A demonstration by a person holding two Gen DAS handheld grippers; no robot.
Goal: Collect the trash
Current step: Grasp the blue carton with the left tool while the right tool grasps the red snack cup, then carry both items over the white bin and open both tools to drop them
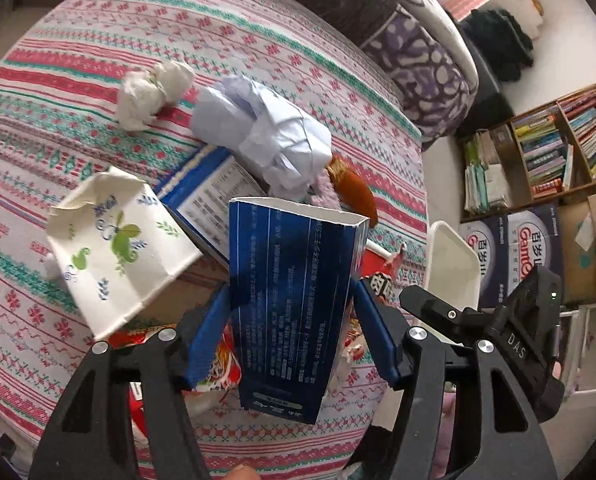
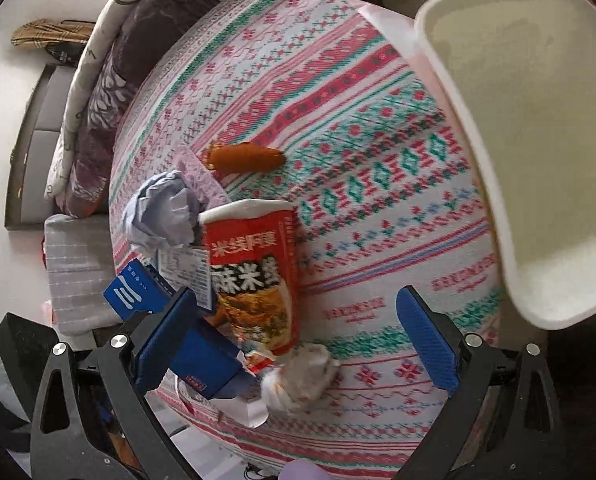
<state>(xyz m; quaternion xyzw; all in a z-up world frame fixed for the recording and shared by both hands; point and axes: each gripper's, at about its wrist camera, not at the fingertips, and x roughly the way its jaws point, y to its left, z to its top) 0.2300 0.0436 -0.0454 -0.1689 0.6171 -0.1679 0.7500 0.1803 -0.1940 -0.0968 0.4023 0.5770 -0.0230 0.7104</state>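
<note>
Blue carton (image 1: 294, 304), open-topped, stands upright between the left gripper (image 1: 294, 312) jaws. Both blue pads flank its sides, apparently touching; whether they press firmly I cannot tell. It lifts clear of the striped bedspread (image 1: 78, 60).

Left of those jaws: flattened floral paper cup (image 1: 114, 248), tilted. Just beyond the carton: a second blue box (image 1: 210, 196) lying flat, with a crumpled pale paper wad (image 1: 266, 128) on top of it. Farther left of that, a white tissue ball (image 1: 150, 92). Beyond-right of the jaws, an orange-brown wrapper (image 1: 353, 192) on the bedspread.

Right gripper (image 2: 294, 340): jaws wide apart, nothing held. Between them, nearer the left pad, a red noodle cup (image 2: 254, 276) on its side, with a crumpled tissue (image 2: 301, 376) just below it. White bin (image 2: 537, 140) rim sits beyond the right pad, off the bed edge.

Bookshelf (image 1: 557, 148) stands well right of the left jaws.
</note>
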